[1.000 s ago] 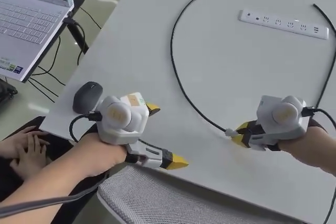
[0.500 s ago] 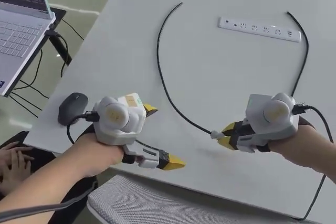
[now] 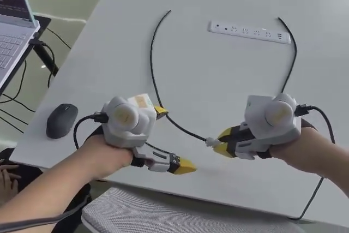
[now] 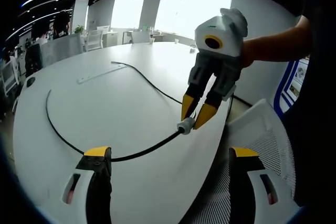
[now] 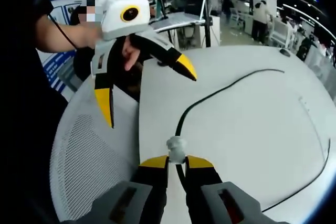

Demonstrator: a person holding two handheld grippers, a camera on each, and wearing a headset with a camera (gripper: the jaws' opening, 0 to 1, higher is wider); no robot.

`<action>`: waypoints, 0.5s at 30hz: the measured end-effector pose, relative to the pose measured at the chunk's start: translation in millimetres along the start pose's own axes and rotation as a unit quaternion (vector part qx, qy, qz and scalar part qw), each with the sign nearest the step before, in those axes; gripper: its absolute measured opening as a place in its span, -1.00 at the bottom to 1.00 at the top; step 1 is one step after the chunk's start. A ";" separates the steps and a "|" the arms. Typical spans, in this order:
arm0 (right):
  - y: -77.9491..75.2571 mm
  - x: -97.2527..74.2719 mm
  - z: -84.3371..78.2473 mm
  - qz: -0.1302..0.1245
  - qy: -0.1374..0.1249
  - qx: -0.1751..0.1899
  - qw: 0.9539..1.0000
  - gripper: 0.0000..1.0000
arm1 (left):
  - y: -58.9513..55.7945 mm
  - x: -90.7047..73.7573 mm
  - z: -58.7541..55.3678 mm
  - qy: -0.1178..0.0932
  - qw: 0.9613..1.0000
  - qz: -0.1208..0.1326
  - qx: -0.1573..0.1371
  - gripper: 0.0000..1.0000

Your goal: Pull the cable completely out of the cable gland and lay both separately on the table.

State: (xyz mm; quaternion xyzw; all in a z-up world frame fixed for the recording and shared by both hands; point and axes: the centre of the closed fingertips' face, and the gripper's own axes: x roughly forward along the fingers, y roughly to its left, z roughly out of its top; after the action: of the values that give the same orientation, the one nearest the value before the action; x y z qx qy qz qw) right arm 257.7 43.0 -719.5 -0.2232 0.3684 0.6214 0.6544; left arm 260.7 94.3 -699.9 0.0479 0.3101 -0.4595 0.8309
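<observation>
Cable (image 3: 152,69) threaded in gland (image 3: 209,142) | right gripper (image 3: 219,141) pinching cable | left gripper (image 3: 174,139) jaws spread

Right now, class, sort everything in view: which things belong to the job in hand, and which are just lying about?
Job in hand: cable, cable gland, right gripper, left gripper.
Lying about: power strip, mouse, laptop, chair.
</observation>
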 end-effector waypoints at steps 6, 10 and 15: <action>9.9 -7.7 2.5 0.005 -0.008 -0.001 1.000 -0.88 | -13.0 9.3 2.7 0.004 0.999 -0.027 0.020 0.75; 15.4 -14.0 3.3 0.005 -0.012 -0.012 1.000 -0.88 | -22.7 16.0 8.4 -0.002 0.998 -0.047 0.031 0.66; 19.8 -19.3 2.7 0.002 -0.014 -0.027 1.000 -0.88 | -32.3 21.6 16.8 -0.016 0.997 -0.065 0.045 0.51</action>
State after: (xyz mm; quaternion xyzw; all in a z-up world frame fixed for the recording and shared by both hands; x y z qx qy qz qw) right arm 239.8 35.1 -699.9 -0.2309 0.3428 0.6355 0.6522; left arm 251.3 53.8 -691.9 0.0580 0.2781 -0.5269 0.8010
